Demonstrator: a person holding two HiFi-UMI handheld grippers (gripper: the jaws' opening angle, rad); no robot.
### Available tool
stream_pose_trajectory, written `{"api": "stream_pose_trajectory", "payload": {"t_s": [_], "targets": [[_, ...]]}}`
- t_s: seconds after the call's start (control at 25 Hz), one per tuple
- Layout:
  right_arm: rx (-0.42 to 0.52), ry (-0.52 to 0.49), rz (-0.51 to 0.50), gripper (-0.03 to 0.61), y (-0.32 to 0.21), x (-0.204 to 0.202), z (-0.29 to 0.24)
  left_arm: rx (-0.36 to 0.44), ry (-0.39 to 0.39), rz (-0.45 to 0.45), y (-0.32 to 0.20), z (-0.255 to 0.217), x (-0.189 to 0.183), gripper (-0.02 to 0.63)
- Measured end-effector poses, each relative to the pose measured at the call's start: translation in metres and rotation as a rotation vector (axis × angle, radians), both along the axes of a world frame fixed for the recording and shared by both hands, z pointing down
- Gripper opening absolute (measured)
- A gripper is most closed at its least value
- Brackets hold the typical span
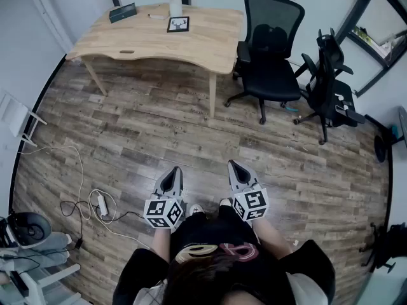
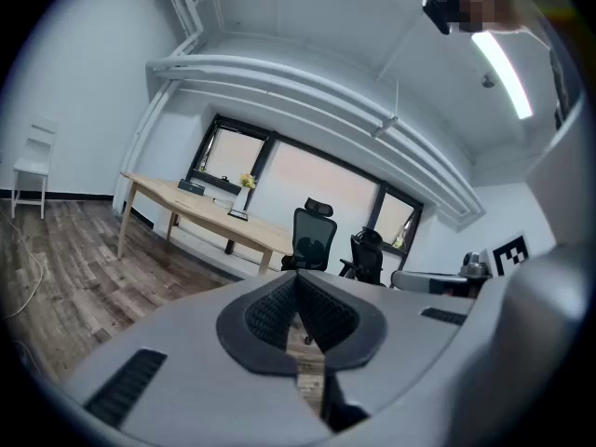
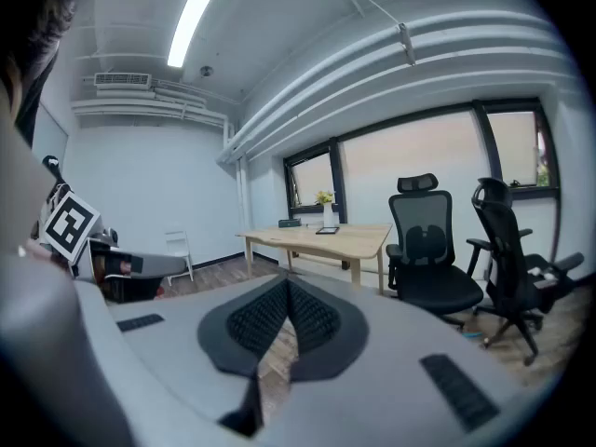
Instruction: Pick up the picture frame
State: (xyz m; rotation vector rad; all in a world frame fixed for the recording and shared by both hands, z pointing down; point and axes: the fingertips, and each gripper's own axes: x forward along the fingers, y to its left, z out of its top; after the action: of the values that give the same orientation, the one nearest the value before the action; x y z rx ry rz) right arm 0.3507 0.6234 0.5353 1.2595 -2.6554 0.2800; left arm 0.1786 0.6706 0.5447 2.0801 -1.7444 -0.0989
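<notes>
Head view has your left gripper and right gripper both pinched shut on nothing, close to your body over the wood-plank floor. The picture frame is well off on the far wooden table, beside the flower vase. Black office chairs stand to the right.

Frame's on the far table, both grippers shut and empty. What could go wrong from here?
1. The picture frame sits close to the vase; a loose reach could tip the vase.
2. The left gripper and right gripper have jaws together; they must open before grasping.
3. The floor cable at the left could snag a foot.
</notes>
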Motion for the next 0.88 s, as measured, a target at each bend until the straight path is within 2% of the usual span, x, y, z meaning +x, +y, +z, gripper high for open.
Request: {"api": "stream_pose_trajectory", "payload": {"t_s": [0.16,0.52,0.72,0.88], "targets": [[0.010,-0.003,0.012,0.009,0.007,-0.005,0.003,0.031,-0.029,0.016,0.007,-0.005,-0.004,0.018],[0.008,-0.066,0.035,0.011,0.002,-0.014,-0.001,0.051,-0.019,-0.013,0.007,-0.015,-0.021,0.018],[-0.033,-0.096,0.034,0.011,-0.021,-0.015,0.008,0.041,-0.012,-0.034,-0.009,-0.012,-0.024,0.018],[-0.033,-0.082,-0.006,0.011,-0.054,-0.028,0.013,0.039,-0.013,-0.053,-0.035,-0.011,-0.031,0.018]]}}
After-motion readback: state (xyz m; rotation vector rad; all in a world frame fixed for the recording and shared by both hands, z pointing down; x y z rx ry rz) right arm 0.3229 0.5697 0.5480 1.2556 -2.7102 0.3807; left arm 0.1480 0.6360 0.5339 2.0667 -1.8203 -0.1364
